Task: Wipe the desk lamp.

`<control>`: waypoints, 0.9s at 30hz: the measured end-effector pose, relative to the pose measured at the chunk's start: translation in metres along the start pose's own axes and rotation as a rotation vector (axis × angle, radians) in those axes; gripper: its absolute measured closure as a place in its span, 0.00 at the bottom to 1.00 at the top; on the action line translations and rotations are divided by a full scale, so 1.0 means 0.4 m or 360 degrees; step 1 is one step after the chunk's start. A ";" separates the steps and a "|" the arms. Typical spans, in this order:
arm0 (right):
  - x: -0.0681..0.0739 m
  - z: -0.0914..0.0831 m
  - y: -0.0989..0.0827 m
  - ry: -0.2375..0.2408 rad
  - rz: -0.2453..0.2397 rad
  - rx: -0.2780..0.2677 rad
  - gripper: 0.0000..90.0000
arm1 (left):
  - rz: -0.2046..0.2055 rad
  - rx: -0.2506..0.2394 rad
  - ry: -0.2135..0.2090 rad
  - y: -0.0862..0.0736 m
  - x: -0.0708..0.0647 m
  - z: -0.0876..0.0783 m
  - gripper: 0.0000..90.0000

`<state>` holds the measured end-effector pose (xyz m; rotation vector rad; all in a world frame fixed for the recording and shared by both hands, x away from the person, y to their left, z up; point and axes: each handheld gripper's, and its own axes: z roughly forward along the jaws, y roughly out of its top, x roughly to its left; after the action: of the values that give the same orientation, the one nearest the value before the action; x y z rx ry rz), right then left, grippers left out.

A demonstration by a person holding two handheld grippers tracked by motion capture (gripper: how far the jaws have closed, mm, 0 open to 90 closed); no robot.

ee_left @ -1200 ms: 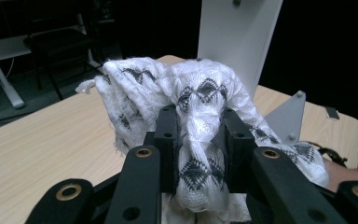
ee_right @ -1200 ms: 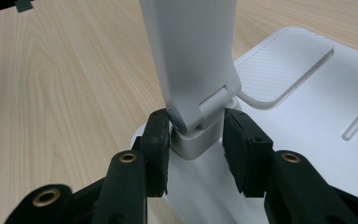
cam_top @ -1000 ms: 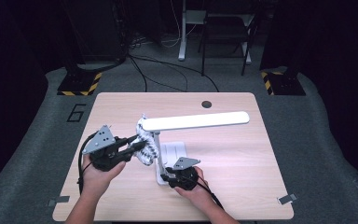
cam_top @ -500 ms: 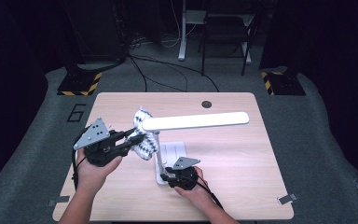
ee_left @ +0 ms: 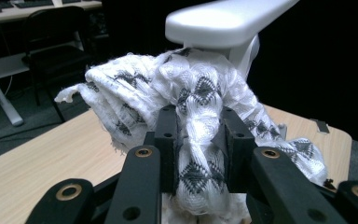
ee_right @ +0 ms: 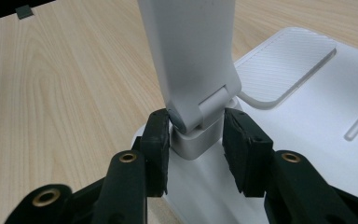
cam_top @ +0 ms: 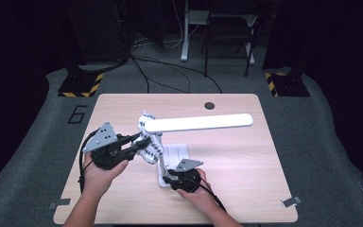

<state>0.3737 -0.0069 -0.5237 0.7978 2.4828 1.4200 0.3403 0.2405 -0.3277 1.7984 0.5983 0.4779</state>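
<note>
left gripper (cam_top: 139, 140) slid a bit left then back toward the lamp (cam_top: 198, 122) | patterned cloth (cam_top: 150, 137) went along, bunched up differently now

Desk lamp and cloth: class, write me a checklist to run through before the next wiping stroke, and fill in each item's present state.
1. Left gripper clamped on the patterned cloth: ok.
2. Cloth touching the lamp's upright arm: ok.
3. Right gripper bracing the hinge block on the lamp base: ok on one side, the other pad cannot tell.
4. Base flat on the table: ok.
5. Lamp head clear of both hands: ok.
</note>
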 end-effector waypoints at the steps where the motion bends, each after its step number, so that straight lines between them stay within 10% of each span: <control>1: 0.000 0.000 0.000 0.0001 -0.0001 0.0000 0.68 | -0.0008 0.0005 -0.0004 -0.005 0.000 0.003 0.80; 27: 0.001 0.000 -0.001 -0.0002 -0.0002 -0.0003 0.69 | -0.0098 0.0149 0.0012 -0.171 0.002 0.073 0.80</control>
<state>0.3733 -0.0069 -0.5239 0.7966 2.4806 1.4208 0.3475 0.2358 -0.4016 1.8615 0.6890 0.4209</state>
